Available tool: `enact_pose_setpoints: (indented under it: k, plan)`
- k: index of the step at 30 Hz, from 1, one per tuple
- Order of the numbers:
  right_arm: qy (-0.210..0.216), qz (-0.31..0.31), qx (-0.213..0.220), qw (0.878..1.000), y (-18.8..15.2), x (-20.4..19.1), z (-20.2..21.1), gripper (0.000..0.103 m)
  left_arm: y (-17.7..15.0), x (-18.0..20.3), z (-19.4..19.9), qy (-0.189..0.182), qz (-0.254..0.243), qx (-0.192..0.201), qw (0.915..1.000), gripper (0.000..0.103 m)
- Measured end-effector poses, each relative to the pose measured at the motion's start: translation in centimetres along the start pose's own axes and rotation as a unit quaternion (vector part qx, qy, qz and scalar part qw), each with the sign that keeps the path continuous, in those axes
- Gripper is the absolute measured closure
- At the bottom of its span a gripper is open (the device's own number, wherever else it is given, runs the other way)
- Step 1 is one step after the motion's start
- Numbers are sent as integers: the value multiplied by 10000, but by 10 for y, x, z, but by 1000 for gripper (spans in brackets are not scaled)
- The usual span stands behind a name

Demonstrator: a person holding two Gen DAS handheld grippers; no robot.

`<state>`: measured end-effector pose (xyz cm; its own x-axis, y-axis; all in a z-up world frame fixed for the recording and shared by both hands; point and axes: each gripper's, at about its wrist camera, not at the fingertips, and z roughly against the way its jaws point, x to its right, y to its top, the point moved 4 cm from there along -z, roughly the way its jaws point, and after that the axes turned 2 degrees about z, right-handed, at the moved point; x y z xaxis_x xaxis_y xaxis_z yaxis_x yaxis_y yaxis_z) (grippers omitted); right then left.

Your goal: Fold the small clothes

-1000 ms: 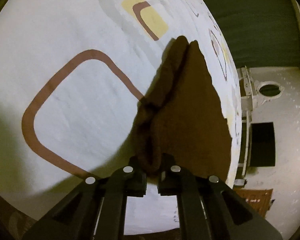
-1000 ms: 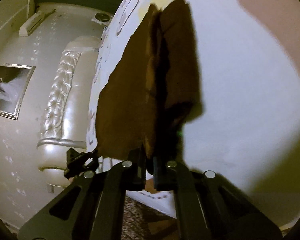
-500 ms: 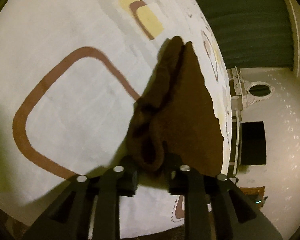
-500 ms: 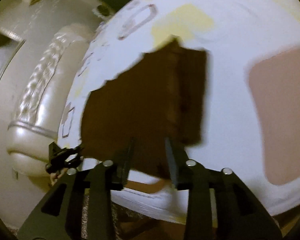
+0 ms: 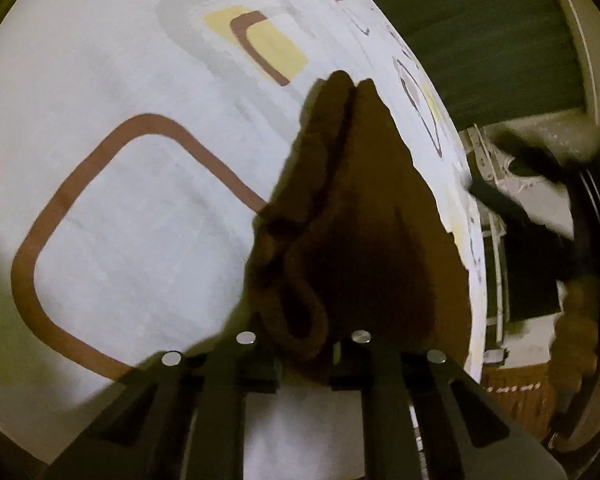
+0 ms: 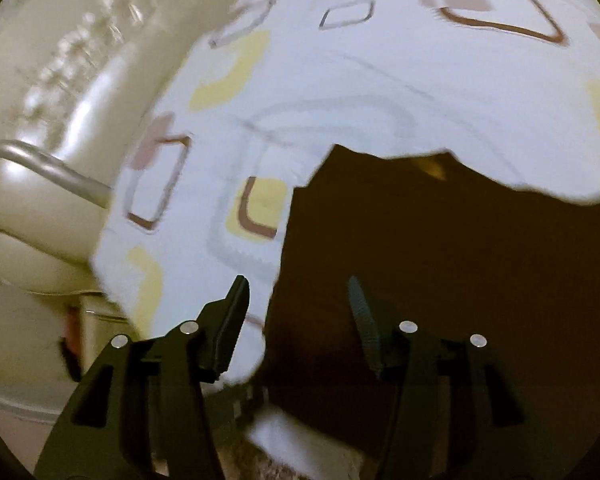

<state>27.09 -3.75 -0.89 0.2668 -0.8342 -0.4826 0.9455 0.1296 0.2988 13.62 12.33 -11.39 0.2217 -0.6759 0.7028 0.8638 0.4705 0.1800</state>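
Brown garment on patterned bedsheet: left gripper, jaws just closing, should pinch its thick rolled hem squarely; right gripper, jaws just opening, hovers empty.

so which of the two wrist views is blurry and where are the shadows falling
Right wrist view: smeared by motion blur, bedsheet pattern streaked, brown cloth a dark featureless mass. Left wrist view: mostly sharp, the cloth casting a shadow leftward on the sheet, only the far right edge blurred.
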Motion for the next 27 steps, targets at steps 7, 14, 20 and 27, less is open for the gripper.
enact_pose_setpoints:
  k: [7, 14, 20, 27]
  plan:
    - [-1205, 79, -504, 9914, 36, -20, -76, 39, 2, -7, -2, -219, 195, 20, 9996, 93]
    - [-2065, 330, -847, 9742, 45, -29, -119, 31, 1, -5, -3, -258, 113, 82, 9996, 93]
    - [-2364, 352, -752, 9681, 41, -12, -113, 75, -1, -2, -1, -171, -35, 148, 9997, 95]
    - [-1296, -199, -389, 9906, 42, 20, -66, 92, -4, 17, 6, -29, -322, 291, 9991, 98]
